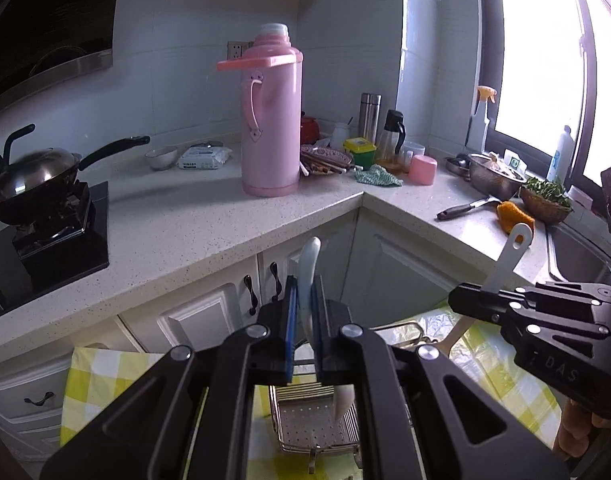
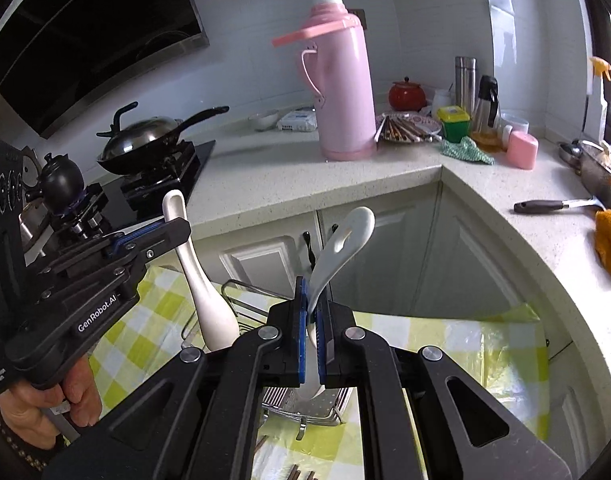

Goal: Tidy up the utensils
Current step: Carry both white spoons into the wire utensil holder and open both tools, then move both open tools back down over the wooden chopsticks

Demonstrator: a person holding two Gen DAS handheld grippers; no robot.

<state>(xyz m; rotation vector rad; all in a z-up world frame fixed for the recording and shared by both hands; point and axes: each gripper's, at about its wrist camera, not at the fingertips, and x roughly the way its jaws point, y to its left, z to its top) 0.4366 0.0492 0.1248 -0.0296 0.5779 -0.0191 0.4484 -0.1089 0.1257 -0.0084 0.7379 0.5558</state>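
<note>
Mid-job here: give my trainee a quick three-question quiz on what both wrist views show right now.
1. True or false: each gripper is shut on a white spoon.
2. What stands on the checked cloth below the grippers? A) wire rack B) frying pan C) kettle
3. Fill in: the tall pink flask stands on the ______.

Key:
1. True: left gripper clamps its white spoon; right gripper clamps its own spoon.
2. A: the wire rack on the checked cloth.
3. Countertop, under the pink flask.
</note>
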